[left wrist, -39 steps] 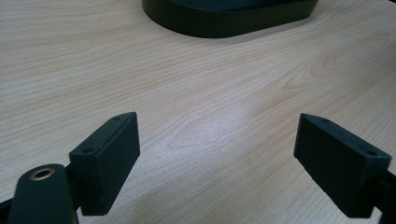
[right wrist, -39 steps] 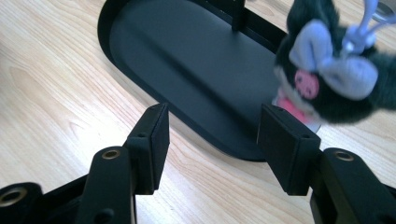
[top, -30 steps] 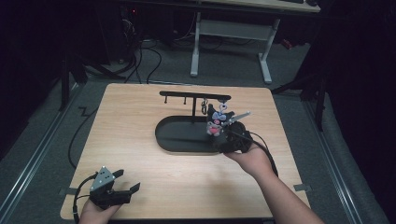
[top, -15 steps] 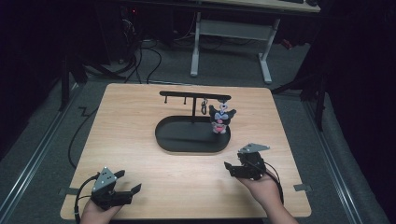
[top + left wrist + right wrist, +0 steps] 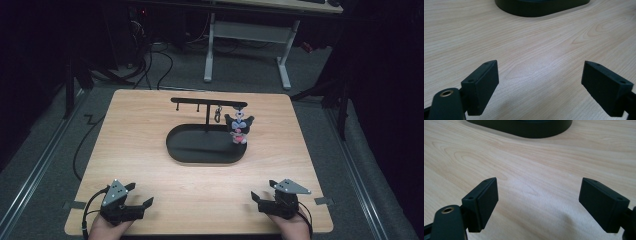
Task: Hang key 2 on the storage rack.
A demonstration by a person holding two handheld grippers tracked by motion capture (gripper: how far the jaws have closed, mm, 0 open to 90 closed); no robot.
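Two grippers sit at the near table edge, both empty, jaws spread wide. Left gripper (image 5: 131, 206) rests at the near-left corner of the wooden table (image 5: 135, 135), jaws wide apart with nothing between them, pointing toward the middle; its own view has bare pale woodgrain between the black rubbery pads (image 5: 481, 86) and the dark rim of the tray (image 5: 541, 8) at the top. Centre of the table: flat oval black tray (image 5: 200, 150), matte, low rim, long axis running left-right, with a thin black T-shaped rack (image 5: 207, 102) rising from it (crossbar also left-right, small pegs underneath, a metal clasp hanging near the post). Plush keychain toy (image 5: 238, 128), soft, black-white-pink, hangs from the bar's right end, just over the tray's right end. Right gripper (image 5: 267, 199) at the near-right edge, likewise wide open and holding nothing. Key relation: toy lies forward and slightly left of the right gripper, well apart from both, but clearly closer to the right one, so any reach for it would probably fall to that hand. Looks like the hanging is done, hands at rest.
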